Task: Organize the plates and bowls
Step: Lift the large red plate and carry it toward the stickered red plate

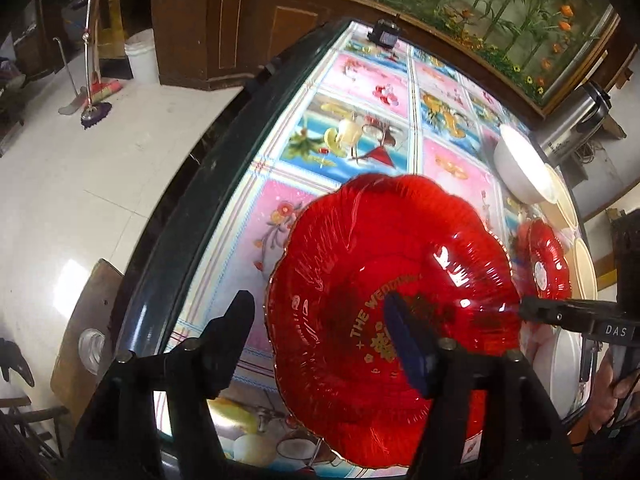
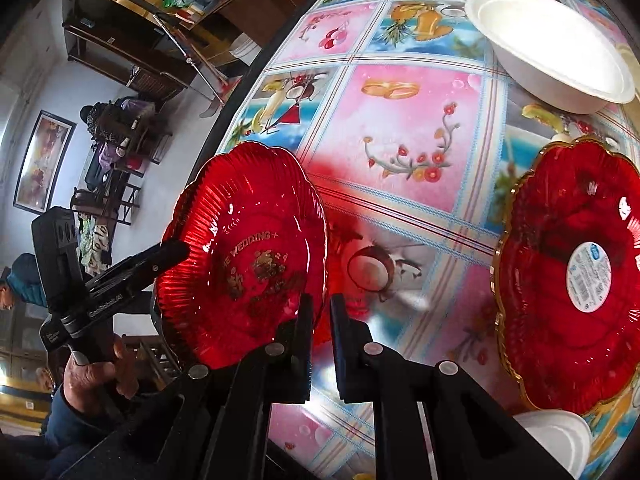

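Keep the right hand-held gripper (image 2: 322, 314) clamped tight on one rim of the plate (image 2: 240, 256), held tilted above the left side of the table (image 2: 400, 128). Leave the left hand-held gripper (image 1: 318, 308) open, straddling the opposite rim with one finger over the plate's well and the other outside, pads not pressing. Probably a handover, so carry with the right alone and draw the left clear before swinging. Expect a glossy, slippery scalloped rim and some droop from a one-sided pinch: grip deep and move slowly. Aim right for the second red plate (image 2: 568, 280), lying flat towards the right, and lower centre over centre to nest the scallops.

Mind the dark table edge (image 1: 188, 208) just beside the plate, with only floor beyond on the left. Use the bare cloth between the two red plates as the lane. Stay short of the white bowl (image 2: 552, 44) at the far right and the white dish (image 2: 556, 436) at the near right, just beside the second red plate.
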A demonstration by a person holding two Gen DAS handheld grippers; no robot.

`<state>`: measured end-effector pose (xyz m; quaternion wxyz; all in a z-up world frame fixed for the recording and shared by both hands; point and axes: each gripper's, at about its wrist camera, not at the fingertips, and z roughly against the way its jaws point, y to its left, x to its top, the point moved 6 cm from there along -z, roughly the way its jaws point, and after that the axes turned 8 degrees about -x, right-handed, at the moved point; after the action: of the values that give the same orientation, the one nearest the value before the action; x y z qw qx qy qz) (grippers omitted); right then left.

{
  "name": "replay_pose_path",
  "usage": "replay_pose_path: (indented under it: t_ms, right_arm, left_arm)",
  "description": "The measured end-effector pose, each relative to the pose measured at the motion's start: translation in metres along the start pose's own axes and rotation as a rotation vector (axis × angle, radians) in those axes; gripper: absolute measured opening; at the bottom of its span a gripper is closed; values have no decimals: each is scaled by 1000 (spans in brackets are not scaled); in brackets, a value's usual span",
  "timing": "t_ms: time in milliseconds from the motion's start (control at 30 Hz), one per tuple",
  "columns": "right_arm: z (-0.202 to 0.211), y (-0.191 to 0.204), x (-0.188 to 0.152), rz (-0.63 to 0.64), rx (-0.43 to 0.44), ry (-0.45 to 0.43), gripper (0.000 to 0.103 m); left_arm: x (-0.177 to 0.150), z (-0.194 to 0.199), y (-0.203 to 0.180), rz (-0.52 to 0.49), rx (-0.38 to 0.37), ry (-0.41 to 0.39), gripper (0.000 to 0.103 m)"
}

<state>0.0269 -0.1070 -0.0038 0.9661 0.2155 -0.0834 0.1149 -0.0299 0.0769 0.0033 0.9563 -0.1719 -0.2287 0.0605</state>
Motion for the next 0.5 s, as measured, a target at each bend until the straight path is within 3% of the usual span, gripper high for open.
replay_pose_path:
  t_ms: [200,500]
  right_arm:
    - [10,-23,-15,-29,-1,10,13]
    - [37,-75,-54,-118,-51,11,13]
  left_arm:
    - [8,24,-6,4,19,-65,67]
    - [15,35,-65,-110,-25,-98,69]
